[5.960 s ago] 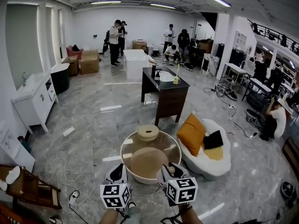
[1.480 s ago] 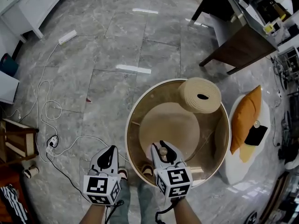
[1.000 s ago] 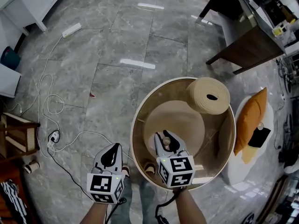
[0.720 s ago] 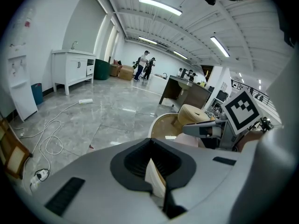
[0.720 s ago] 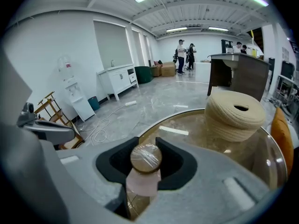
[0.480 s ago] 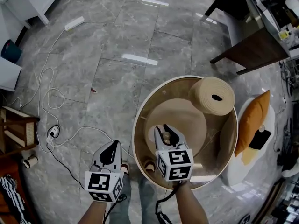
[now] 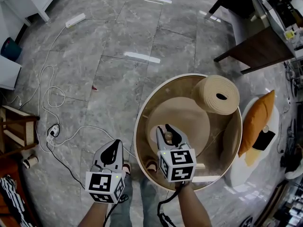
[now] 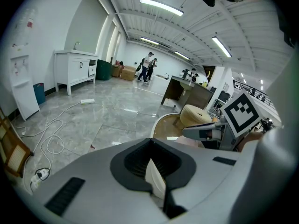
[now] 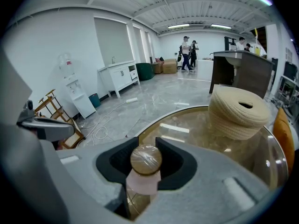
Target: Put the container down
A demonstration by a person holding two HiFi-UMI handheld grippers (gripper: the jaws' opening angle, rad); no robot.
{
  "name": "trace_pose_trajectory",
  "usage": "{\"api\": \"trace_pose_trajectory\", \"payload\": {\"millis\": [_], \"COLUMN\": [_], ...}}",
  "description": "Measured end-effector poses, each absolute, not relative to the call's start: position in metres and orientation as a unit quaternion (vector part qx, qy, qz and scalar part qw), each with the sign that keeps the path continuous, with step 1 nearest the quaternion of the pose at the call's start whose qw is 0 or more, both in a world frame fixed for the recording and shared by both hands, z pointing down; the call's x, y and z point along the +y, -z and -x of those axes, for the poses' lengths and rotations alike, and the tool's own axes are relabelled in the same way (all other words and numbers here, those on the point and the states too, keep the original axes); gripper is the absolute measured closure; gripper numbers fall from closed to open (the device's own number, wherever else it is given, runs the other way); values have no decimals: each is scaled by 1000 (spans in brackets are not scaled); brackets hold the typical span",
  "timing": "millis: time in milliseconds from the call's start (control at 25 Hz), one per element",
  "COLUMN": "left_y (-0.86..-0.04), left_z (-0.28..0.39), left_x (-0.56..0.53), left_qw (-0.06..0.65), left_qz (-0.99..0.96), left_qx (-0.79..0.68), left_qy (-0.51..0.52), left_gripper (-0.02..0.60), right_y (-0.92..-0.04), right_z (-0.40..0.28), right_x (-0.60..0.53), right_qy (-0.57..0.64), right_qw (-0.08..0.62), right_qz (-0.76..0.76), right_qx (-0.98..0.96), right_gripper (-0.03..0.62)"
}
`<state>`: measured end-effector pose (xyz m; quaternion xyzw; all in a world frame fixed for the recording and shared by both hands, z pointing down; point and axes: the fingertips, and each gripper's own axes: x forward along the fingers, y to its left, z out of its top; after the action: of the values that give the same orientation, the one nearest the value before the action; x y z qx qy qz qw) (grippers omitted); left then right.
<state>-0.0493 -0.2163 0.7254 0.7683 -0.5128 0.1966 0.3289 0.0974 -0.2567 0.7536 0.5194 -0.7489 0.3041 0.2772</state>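
Over the near edge of a round glass table (image 7: 140, 109), the right hand-held gripper (image 7: 169, 135) clamps a small container (image 9: 145, 171), its jaws set moderately wide against the pale pink body just under a round brown cap. The grip high on the body looks chosen to leave the base free for setting down. The container stands roughly upright, cap up and base toward the glass, its long axis near vertical; whether it already touches the glass cannot be told. A cream woven spool (image 7: 218, 94) sits at the table's far right edge, well apart. Off the near left edge, the left hand-held gripper (image 7: 112, 150) waits above the floor, jaws almost together on a thin pale sliver (image 8: 155, 181) of unclear kind.
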Motion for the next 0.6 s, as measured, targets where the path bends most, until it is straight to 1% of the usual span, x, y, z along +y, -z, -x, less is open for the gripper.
{"api": "trace_pose_trajectory", "payload": {"millis": [600], "left_y": [-732], "left_z": [47], "left_x": [-217], "left_qw": [335], "left_qz": [-768], "left_qx": [-509], "left_qy": [-197], "left_gripper": [578], "right_y": [-768], "right_z": [-100], "right_x": [-253], "right_qy": [-308], "right_qw": [289], "right_qz": [-516], "right_qx": [-745], "right_gripper": [477]}}
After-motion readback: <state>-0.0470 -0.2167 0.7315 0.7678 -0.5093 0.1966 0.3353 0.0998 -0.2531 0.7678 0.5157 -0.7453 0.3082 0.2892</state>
